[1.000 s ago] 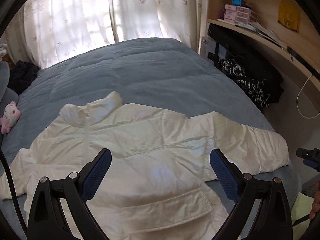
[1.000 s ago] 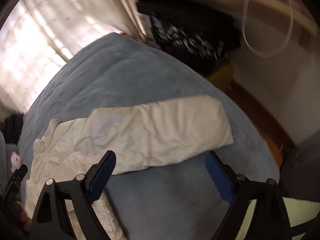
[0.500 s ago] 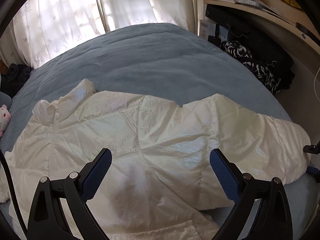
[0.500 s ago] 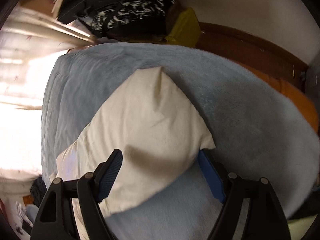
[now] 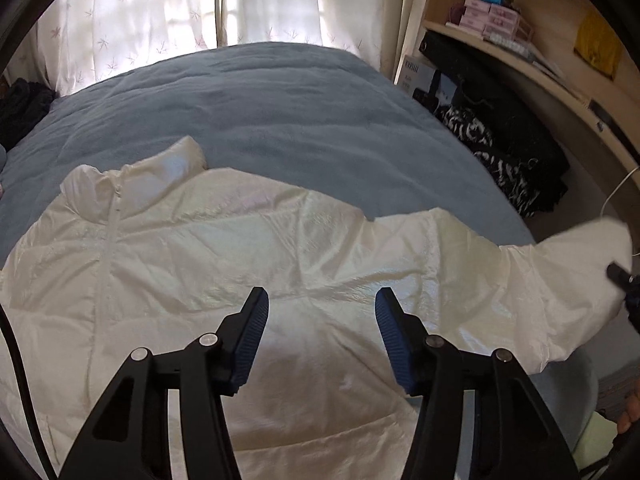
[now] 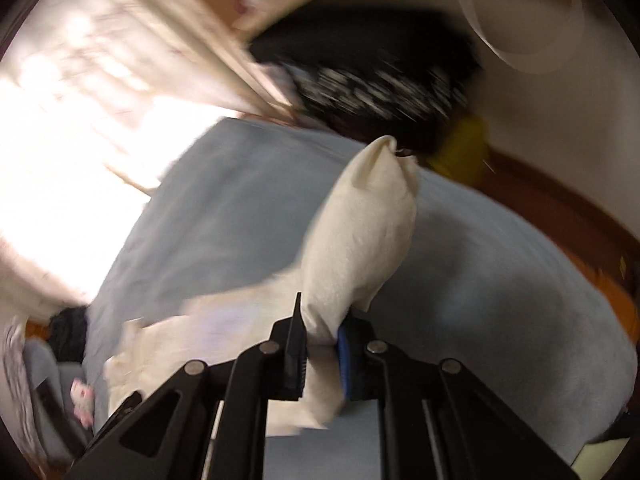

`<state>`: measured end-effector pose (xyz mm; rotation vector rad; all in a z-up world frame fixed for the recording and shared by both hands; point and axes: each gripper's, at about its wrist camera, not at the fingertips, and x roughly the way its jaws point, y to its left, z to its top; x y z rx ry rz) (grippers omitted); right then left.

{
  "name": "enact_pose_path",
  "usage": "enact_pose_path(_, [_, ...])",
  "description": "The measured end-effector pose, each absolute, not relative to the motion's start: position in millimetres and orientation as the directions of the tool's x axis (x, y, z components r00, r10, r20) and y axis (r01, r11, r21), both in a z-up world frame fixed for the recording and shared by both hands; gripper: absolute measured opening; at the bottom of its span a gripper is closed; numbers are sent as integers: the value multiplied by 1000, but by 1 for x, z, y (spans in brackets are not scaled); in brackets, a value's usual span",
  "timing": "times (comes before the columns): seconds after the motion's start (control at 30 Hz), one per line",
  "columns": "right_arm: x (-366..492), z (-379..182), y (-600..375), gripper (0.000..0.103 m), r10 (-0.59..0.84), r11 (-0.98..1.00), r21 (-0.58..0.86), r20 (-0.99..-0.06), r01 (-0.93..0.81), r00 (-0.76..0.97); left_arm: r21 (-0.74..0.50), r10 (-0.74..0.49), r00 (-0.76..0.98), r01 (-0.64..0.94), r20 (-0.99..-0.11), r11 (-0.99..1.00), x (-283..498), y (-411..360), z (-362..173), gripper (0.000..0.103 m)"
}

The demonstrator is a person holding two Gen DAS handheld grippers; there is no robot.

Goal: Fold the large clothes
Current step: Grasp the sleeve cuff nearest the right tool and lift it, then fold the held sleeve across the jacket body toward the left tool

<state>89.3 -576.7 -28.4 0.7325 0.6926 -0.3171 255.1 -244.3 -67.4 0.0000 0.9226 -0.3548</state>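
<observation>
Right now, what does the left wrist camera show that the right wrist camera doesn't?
Only the left wrist view shows the jacket's collar and zipped front, the shelf boxes, and the left gripper half closed above the jacket body, gripping nothing. Only the right wrist view shows the right gripper shut on the sleeve, its cuff standing up. Both show the white jacket on the blue bedspread, and the curtains.

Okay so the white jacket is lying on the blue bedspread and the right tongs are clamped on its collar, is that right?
Not the collar. The right wrist view shows the right tongs clamped on the sleeve of the white jacket; the collar lies untouched on the blue bedspread.
</observation>
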Motion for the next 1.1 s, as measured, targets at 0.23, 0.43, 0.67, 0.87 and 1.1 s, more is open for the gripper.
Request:
enact_pose_path(0.23, [112,56,-443,12,164,875,468,-530,125,832,-126,-257,642,244,-722,962,244,-161,-31,55])
enact_pose_path(0.43, [135,46,-314,17,275,939,332,-583,-85,764,-118,-165,693,115,-702,986,241,-78,-30,73])
enact_pose_path(0.67, [136,-32,-242,52,293,954,263,-730,-141,618,-137,-164,633,92,-756,986,233,-31,-67,76])
enact_pose_path(0.87, [125,-62,-235,53,307,949,292,-773,-118,555,-288,-306,539,121,-785,950,228,-25,-94,76])
enact_pose_path(1.1, [113,-72,-280,53,314,928,372,-768,-10,558,-465,-478,410,139,-777,874,224,-50,-119,76])
